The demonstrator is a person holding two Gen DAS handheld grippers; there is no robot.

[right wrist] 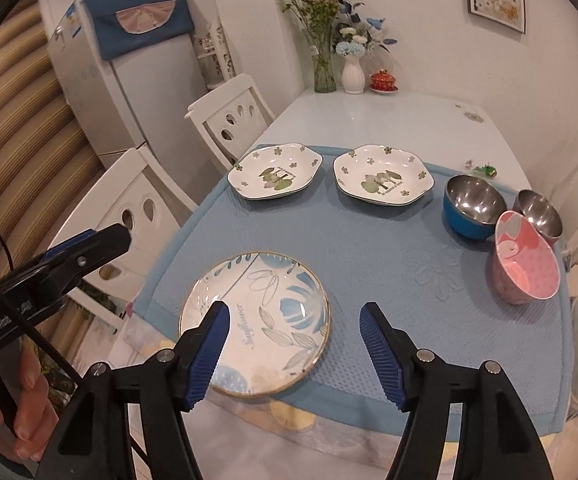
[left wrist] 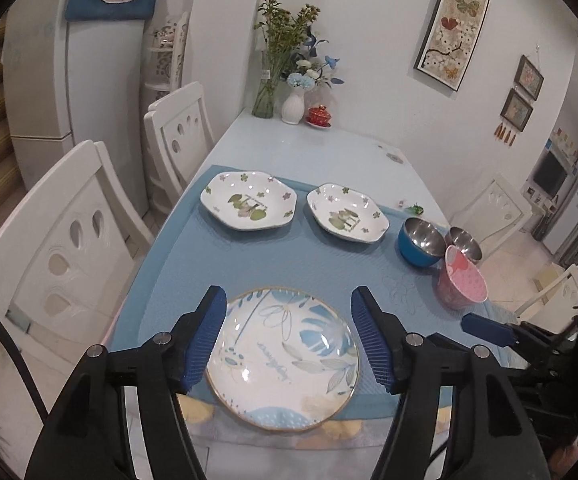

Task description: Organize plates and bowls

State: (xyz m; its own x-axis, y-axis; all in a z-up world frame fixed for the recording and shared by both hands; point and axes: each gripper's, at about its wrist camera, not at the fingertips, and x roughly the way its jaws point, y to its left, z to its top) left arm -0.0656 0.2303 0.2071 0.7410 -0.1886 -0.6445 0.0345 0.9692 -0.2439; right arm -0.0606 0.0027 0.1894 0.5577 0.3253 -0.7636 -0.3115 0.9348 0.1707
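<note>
A round plate (left wrist: 285,360) (right wrist: 255,320) with blue leaves lies at the near edge of the blue mat (left wrist: 289,256). Two hexagonal white plates (left wrist: 249,200) (left wrist: 347,214) with green flowers lie side by side at the mat's far edge. At the right stand a blue bowl (left wrist: 421,242), a steel bowl (left wrist: 465,242) and a tilted pink bowl (left wrist: 463,284). My left gripper (left wrist: 289,294) hovers open above the round plate, nothing between its fingers. My right gripper (right wrist: 295,307) is open too, above the plate's right edge and holding nothing. Each gripper shows at the other view's edge.
Two white chairs (left wrist: 61,240) stand along the table's left side, and another chair (left wrist: 497,208) at the right. At the far end are a glass vase (left wrist: 265,96), a white vase (left wrist: 293,104) and a red lidded cup (left wrist: 319,114). A hand (right wrist: 29,400) holds the left gripper.
</note>
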